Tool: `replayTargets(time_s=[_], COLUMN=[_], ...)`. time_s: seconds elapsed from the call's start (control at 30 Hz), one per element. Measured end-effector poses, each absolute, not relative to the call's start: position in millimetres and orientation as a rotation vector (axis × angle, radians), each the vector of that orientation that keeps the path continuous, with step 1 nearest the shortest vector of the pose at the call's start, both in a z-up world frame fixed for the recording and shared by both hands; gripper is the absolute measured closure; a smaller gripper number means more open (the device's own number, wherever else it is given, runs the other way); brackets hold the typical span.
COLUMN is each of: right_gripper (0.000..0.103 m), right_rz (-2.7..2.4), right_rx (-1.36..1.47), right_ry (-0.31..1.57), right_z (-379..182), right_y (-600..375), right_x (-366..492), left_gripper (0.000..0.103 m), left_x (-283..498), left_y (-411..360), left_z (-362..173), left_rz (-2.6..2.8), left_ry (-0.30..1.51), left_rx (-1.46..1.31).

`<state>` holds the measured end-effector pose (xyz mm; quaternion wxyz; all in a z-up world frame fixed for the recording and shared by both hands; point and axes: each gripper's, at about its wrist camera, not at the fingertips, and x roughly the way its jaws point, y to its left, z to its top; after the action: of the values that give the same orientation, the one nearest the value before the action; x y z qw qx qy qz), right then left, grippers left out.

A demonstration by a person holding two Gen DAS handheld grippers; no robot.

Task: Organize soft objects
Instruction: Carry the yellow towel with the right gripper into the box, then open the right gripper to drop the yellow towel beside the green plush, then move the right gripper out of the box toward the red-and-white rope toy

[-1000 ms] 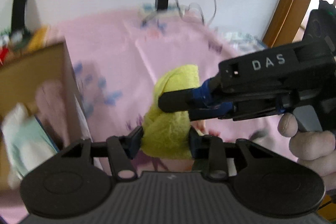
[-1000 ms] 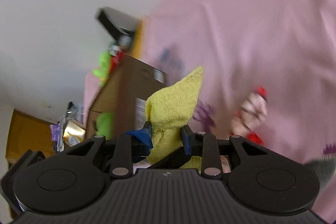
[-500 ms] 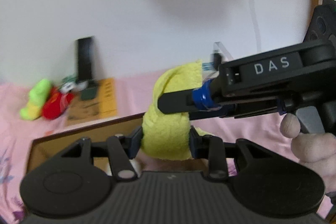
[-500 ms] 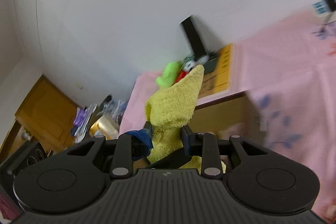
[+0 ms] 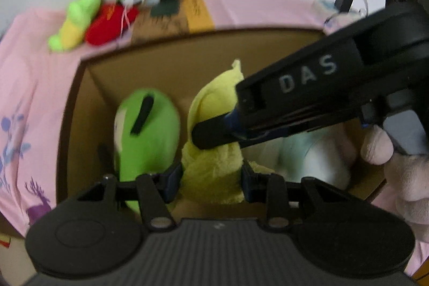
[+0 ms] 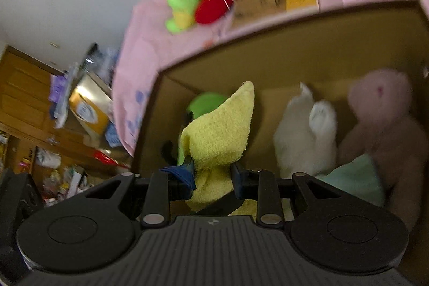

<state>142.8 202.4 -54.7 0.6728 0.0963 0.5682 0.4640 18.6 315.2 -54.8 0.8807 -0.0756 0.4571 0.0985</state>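
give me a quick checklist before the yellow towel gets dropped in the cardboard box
1. Left claw gripping the yellow towel: ok, pads press both sides.
2. Right claw gripping the same towel: ok; its jaws have just closed a little further on it.
3. Towel over the cardboard box opening: ok, the box interior shows behind it in both views.
4. Free spot in the box: ok, a gap lies between the green plush and the white plush.
5. Depth left under the towel: cannot tell, its lower end is hidden by the claws.
6. Pink bear clear of the drop: ok, it sits off to the far side.
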Motion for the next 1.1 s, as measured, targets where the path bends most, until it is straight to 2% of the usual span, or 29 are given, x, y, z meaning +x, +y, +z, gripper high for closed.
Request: replayTargets(time_s=[0.17,0.2,0.27,0.37,0.63,1.1], right_gripper=[0.093,0.093,0.093,0.092,0.092,0.088], right_rz=[0.967,0.955,0.924,0.883,0.855,0.908], right_rx=[0.135,0.123,0.097,0.081,0.106,0.079], right_ry=[1.346,1.349,1.365,1.382,1.377,1.222], right_z=[-71,-73,-78,-83,-81,-53], right_y=[218,222,227,232,231,218], right_x=[136,136,136,136,137,116], left_gripper=[0.067,0.06,0.051,0.045,0.045,0.046], left_x=[17,15,12,6,-12,-23], left_y=[322,322,321,316,330,333], left_z=[-75,-76,-75,-72,-67,-52], left_rz=[0.186,0.185,0.179,0.185,0.194,0.217], left_ry=[1.036,1.036,1.026,1.013,0.998,0.956], left_rx=[-0.144,-0.137,-0.132,-0.084,-0.129,-0.175])
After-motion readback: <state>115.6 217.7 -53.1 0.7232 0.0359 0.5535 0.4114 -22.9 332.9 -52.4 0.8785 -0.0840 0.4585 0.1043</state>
